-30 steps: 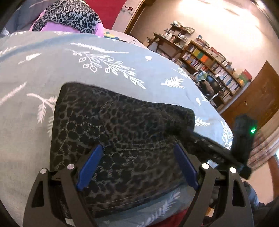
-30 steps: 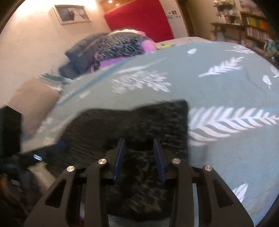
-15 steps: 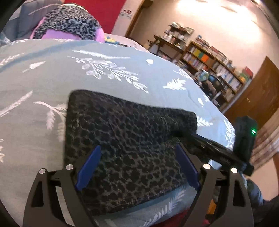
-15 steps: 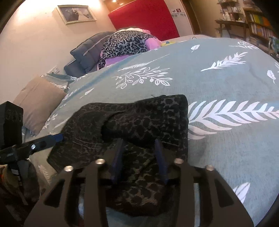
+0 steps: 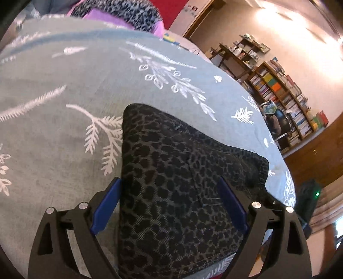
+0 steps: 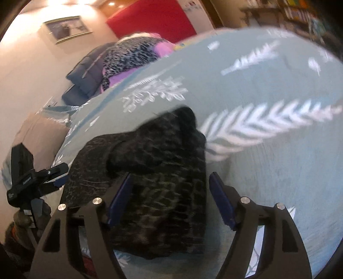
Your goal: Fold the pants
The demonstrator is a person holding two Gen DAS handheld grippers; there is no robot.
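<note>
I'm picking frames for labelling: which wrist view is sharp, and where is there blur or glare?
Left wrist view: leopard-print pants sharp, lamp glare on the far wall. Right wrist view: motion-smeared throughout, the pants and bedspread streaked, ceiling glare at top.

The folded pants [image 5: 178, 193] lie on the bedspread [image 5: 64, 107], near its front edge. Behind them, at the bed's far end, a heap of clothes [image 6: 128, 55] rests against a pillow [image 6: 85, 73]. A bookshelf [image 5: 287, 100] stands to the right (left wrist view), beyond the bed.
</note>
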